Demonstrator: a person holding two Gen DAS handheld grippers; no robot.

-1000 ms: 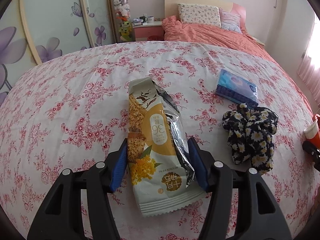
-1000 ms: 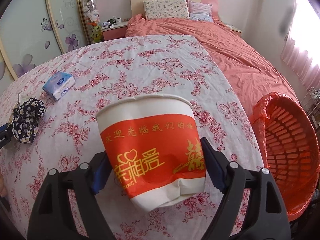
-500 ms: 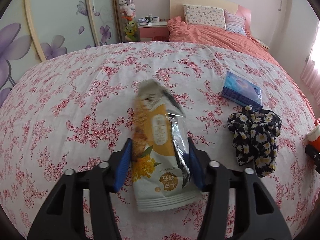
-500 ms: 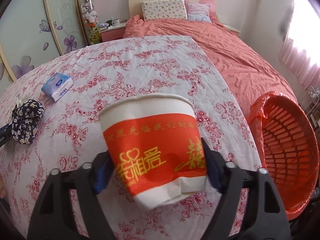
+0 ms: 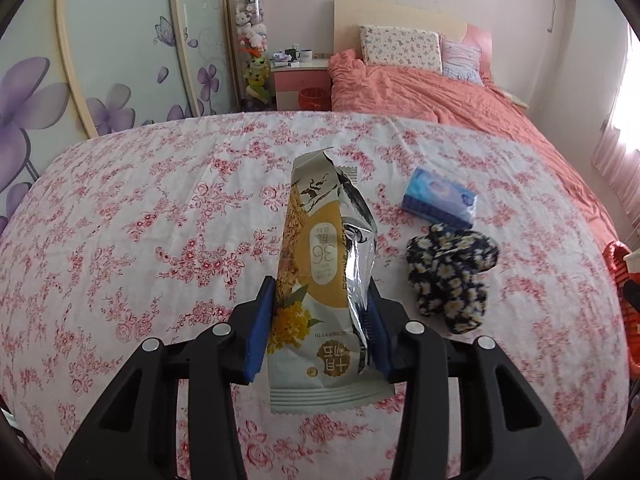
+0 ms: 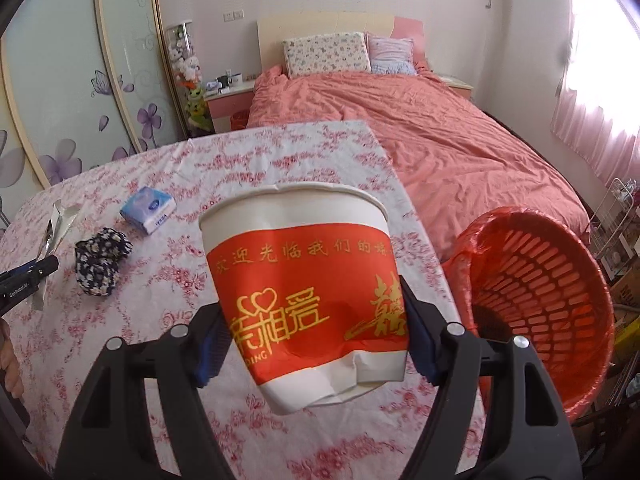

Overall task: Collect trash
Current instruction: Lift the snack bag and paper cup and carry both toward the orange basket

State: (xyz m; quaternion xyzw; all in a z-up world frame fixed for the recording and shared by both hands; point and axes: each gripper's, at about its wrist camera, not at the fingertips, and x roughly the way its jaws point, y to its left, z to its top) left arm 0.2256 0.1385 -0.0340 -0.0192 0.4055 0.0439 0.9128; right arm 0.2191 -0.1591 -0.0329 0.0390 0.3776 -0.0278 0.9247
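A yellow and silver snack wrapper stands up between the blue pads of my left gripper, lifted off the flowered tablecloth. The jaws are closing and pinch the wrapper's lower half. In the right wrist view, my right gripper is shut on a red and white paper cup, dented near its base and held above the table's right side. An orange-red basket lined with a red bag stands on the floor just right of the cup. The left gripper's tip shows at that view's left edge.
A blue tissue pack and a dark daisy-print cloth lie on the table to the right of the wrapper. Behind the table are a bed with a coral quilt, a bedside table and a flowered wardrobe.
Both grippers have risen with their loads. The left jaws have squeezed the wrapper narrower and lifted it off the cloth. The cup sits higher, and the basket shows more fully.
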